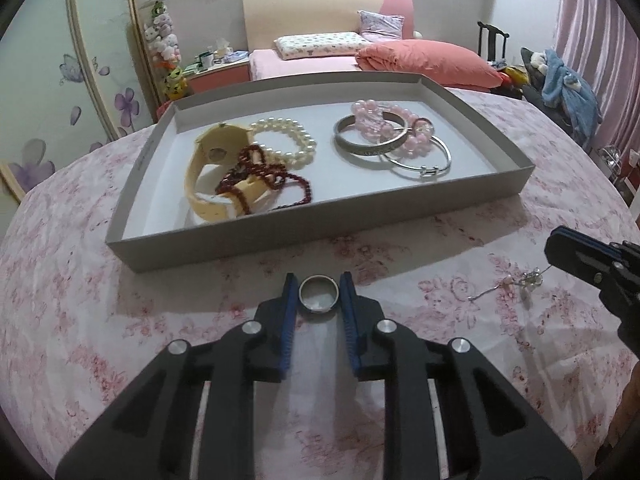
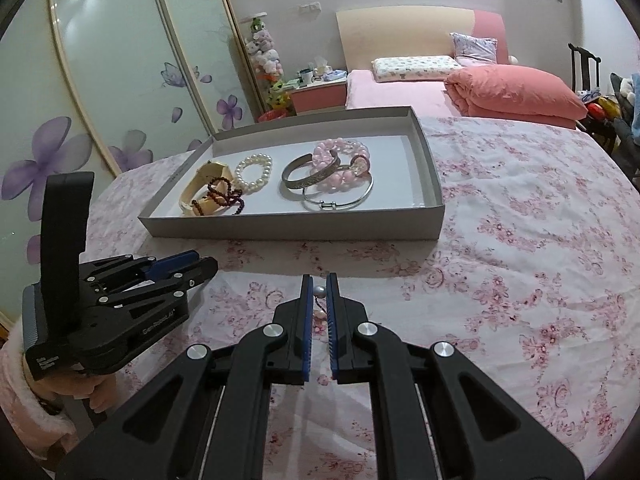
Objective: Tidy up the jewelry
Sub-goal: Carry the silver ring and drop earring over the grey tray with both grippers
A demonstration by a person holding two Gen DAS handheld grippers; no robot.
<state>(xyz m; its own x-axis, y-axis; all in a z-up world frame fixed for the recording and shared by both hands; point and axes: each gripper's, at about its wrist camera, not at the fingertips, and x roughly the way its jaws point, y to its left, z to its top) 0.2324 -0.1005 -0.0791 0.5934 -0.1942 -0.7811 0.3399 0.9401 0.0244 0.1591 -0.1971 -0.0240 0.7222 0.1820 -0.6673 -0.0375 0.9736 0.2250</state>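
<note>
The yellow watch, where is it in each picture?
Left wrist view: the yellow watch lies in the tray's left part, upper left of centre, under dark red beads.
Right wrist view: the yellow watch is smaller, left of centre, at the tray's left end.
Shared landmark: the white pearl bracelet right beside it.

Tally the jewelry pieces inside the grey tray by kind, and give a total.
Cream wristwatch: 1
Beaded bracelets: 3, namely white pearl, pink bead, dark red bead strand
Silver metal bangles: 2, one wide engraved, one thin wire
Total: 6 in the grey tray
</note>
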